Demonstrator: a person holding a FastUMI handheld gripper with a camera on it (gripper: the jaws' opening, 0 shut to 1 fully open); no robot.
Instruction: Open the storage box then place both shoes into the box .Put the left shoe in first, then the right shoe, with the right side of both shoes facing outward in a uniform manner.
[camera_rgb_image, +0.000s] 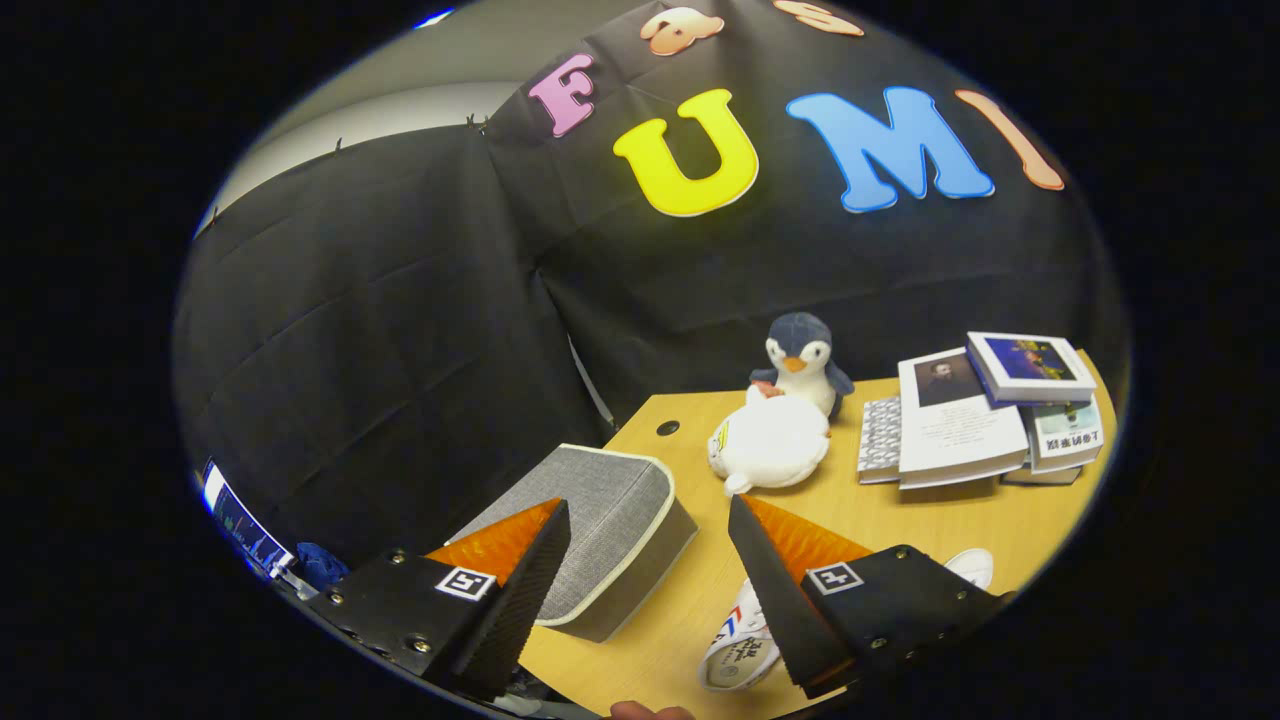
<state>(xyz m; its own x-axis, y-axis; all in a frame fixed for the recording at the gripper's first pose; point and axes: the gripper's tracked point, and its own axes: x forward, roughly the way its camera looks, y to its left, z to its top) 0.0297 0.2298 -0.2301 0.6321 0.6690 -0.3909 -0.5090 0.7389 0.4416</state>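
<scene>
While the gripper (650, 590) hangs above the wooden table (930, 510) with its fingers spread wide and nothing between them, the grey fabric storage box (600, 530) sits closed at the table's near corner, partly behind the left finger and reaching into the gap between the two; its lid (590, 490), edged with pale piping, lies flat on top. A white shoe (742, 640) with red and blue marks lies just beside the right finger, partly hidden under it; a white bit past that finger may be the second shoe (972, 566), though I cannot tell. Judging by the woven cloth, the box is probably light and slightly yielding, so it may slide when pushed; the piped lid edge facing the fingers looks the best place to pinch. The shoe seems light, soft at the upper and stiffer at the sole; the heel collar should offer a firm hold. Beyond stand a plush penguin (803, 360), a white plush toy (770, 445) and stacked books (960, 420).
</scene>
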